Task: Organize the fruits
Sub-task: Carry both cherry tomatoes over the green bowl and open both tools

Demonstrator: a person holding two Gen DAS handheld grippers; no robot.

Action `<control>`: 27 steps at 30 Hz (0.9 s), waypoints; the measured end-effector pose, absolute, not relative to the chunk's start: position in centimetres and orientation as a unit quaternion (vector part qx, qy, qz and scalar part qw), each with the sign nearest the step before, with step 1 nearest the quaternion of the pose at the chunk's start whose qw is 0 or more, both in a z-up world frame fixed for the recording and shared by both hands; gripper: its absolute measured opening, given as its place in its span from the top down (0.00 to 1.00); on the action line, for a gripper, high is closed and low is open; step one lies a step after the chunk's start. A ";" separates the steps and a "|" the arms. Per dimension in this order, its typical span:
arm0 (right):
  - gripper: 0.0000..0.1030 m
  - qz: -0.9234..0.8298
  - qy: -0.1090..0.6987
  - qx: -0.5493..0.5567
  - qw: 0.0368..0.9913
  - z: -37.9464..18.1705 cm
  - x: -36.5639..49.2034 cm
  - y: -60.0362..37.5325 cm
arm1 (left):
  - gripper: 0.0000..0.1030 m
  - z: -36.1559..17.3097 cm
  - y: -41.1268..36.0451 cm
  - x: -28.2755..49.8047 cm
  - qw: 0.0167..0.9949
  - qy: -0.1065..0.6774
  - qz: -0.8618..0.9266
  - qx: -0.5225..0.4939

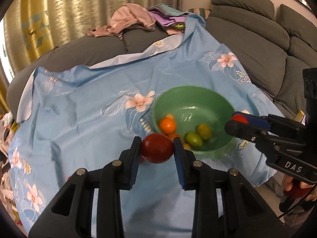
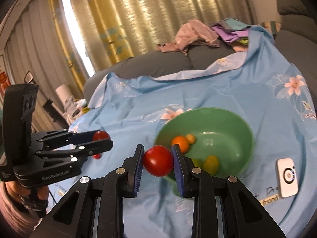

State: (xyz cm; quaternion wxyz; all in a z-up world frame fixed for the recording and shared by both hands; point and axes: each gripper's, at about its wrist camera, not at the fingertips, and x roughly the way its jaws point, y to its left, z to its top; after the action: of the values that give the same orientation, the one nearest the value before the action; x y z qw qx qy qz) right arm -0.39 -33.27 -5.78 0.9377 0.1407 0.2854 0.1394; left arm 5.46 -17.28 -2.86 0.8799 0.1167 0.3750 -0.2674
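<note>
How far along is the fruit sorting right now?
Done: several orange and green fruits lie in the green bowl. In hand: the left gripper holds one red fruit, and the right gripper holds another red fruit; neither is dropped in yet. Left: a small red fruit on the blue cloth.

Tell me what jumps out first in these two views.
Each gripper pinches a red fruit: the left gripper holds a dark red fruit, the right gripper a bright red fruit. Both hang near the green bowl, which holds orange and green fruits, on the blue floral cloth.
</note>
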 end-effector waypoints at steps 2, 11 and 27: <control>0.70 0.131 0.285 0.144 0.938 -6.0 -0.1 -34.1 | 0.69 -2.9 -18.3 5.9 0.877 0.375 -0.276 0.121; 0.70 0.097 0.296 0.158 0.937 -7.3 1.9 -37.5 | 0.69 -4.4 -23.5 8.6 0.856 0.388 -0.308 0.148; 0.70 0.084 0.325 0.158 0.929 -10.0 5.7 -39.7 | 0.69 -9.0 -27.7 12.4 0.831 0.428 -0.310 0.175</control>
State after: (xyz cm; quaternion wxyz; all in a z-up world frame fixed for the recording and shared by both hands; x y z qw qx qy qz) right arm 5.70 -39.67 -10.02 0.9287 0.1575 0.3251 0.0840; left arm 12.40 -27.71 -9.02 0.8306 0.1749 0.4282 -0.3103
